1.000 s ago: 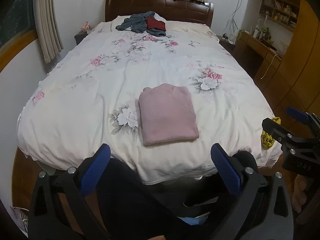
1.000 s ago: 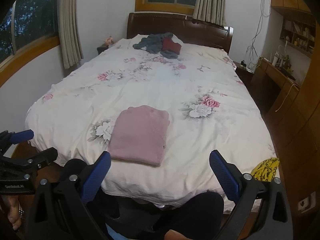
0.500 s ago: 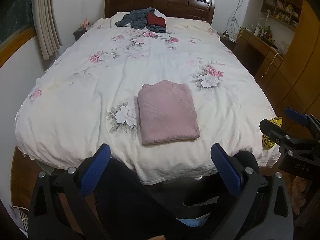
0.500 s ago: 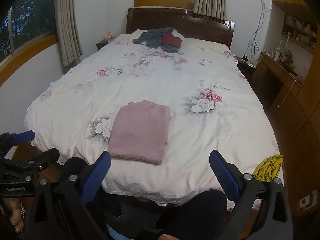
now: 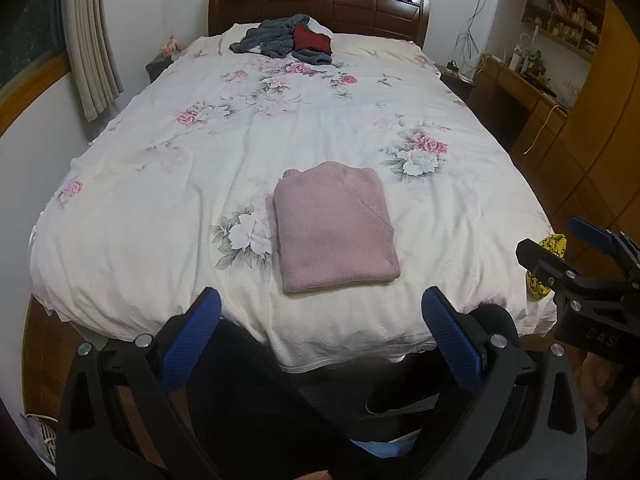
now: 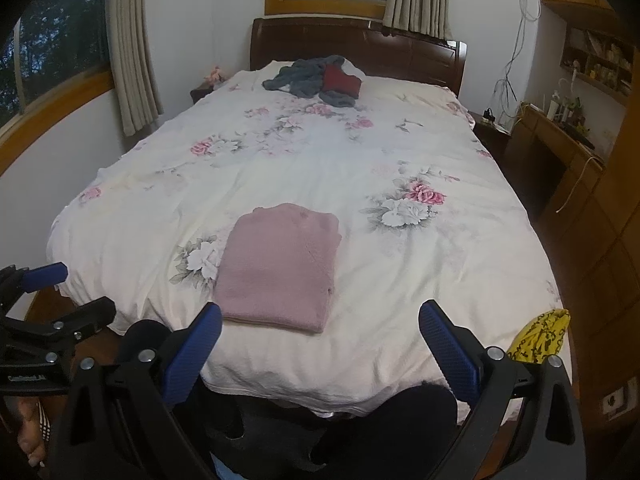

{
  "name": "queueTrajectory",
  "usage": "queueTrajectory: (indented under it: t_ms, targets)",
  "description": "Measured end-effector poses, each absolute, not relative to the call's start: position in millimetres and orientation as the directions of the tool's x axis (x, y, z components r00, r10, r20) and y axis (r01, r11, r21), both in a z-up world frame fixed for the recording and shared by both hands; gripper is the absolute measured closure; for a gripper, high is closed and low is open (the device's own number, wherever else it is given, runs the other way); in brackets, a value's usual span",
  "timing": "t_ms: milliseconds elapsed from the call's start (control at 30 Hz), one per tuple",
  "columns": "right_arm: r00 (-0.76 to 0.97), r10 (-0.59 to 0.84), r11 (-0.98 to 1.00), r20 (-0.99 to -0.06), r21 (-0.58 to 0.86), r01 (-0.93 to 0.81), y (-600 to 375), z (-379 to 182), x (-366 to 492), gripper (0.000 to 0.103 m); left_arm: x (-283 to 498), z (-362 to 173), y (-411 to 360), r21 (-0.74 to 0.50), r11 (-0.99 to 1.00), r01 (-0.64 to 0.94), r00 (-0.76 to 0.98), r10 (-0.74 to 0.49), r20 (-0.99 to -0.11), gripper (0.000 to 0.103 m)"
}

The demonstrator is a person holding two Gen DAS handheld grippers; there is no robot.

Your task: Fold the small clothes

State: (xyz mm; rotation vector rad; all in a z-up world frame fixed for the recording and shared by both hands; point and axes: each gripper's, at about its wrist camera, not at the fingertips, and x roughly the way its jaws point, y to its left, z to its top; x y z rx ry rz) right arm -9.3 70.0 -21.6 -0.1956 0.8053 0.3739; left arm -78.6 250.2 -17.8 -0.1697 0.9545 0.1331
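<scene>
- Both views had tipped slightly downward over the last second, so the dark wooden headboard [image 5: 320, 8] sat lower in frame, while the folded pink knitted sweater [image 5: 334, 228] had not shifted on the bed
- Left gripper [image 5: 320, 328] hung off the foot of the bed, its blue-padded fingers [image 5: 192, 336] spread wide apart with nothing between them
- Right gripper [image 6: 320, 344] was likewise held clear of the mattress edge, its blue pads [image 6: 448, 352] wide apart and gripping nothing
- That sweater lay flat as a neat rectangle on the white floral bedspread [image 5: 160, 200], just ahead of the left gripper and slightly toward its right finger; from the right gripper [image 5: 580, 256] it lay ahead and toward the left finger [image 6: 280, 268]
- Neither gripper touched the sweater
- Far ahead of both, against the headboard, sat a heap of unfolded grey clothes [image 5: 276, 38] with a dark red garment [image 5: 312, 38] on top
- A crumpled yellow patterned cloth [image 6: 540, 336] lay at the bed's near corner, just beyond the right gripper's right finger
- Dark trouser-clad legs [image 5: 260, 408] of the person showed below the left gripper, between it and the bed
- Wooden desk and shelves [image 5: 540, 92] stood well off to the right, beige curtains [image 5: 88, 40] to the left
</scene>
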Motion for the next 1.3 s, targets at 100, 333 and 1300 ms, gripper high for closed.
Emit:
queueTrajectory:
  t_ms: [100,333,1300]
  targets:
    - [0.629,0.252,0.919,-0.735,-0.022,-0.394,69,-22,-8,0.004,-77,-17,251,-0.084,0.979,-0.188,0.571,0.039,-0.82,0.003]
    - [0.626,0.254,0.918,-0.737,-0.02,-0.396,68,-22,-7,0.004,-75,-16,250,-0.079,0.979,-0.188,0.57,0.043,-0.821,0.003]
    - [0.606,0.259,0.913,-0.752,-0.015,-0.408,72,-24,5,0.004,-68,-14,257,-0.052,0.977,-0.206,0.574,0.077,-0.815,0.003]
